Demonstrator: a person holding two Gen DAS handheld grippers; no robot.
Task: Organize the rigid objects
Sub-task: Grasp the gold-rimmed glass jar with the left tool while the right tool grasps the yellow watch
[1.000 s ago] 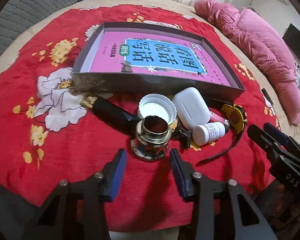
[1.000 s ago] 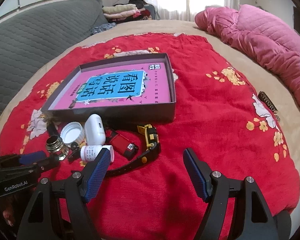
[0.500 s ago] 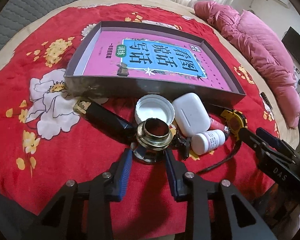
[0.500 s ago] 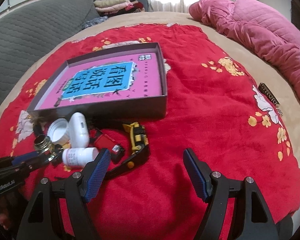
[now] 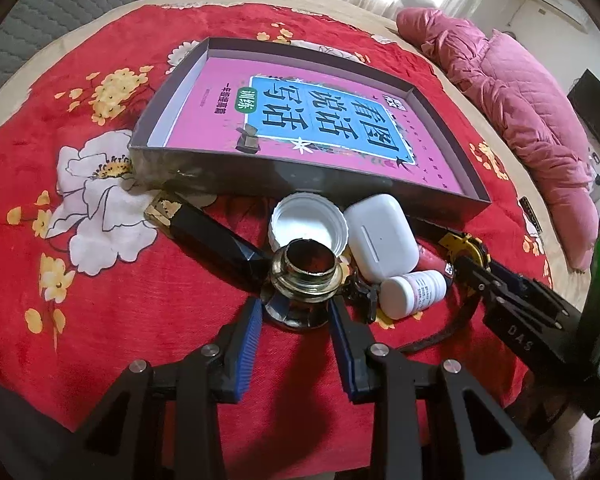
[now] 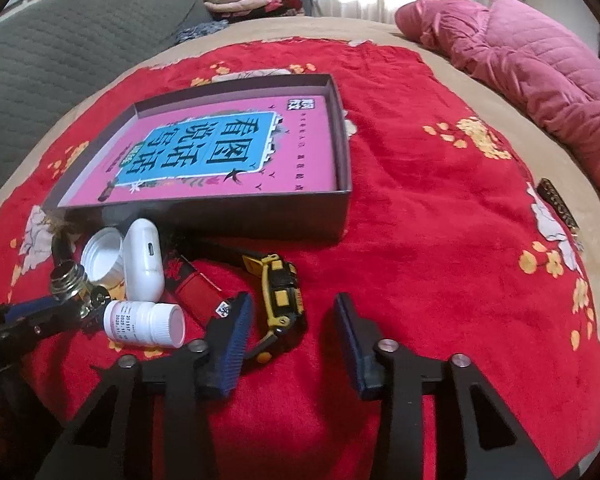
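The left claw sits with its blue pads flanking the base of the upright brass fitting, just short of the box, while the right claw gapes over the watch.

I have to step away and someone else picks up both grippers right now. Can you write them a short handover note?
Left gripper: jaws straddle the base of the brass threaded fitting; whether they grip it is unclear.
Right gripper: jaws open, holding nothing, hovering just past the yellow-and-black watch.
Beside the fitting, on the red floral blanket in front of the box: white cap, white earbud case, small white pill bottle, red lighter, black faceted stick.
Done: nothing is in the box except the pink book.
Left: every loose item.
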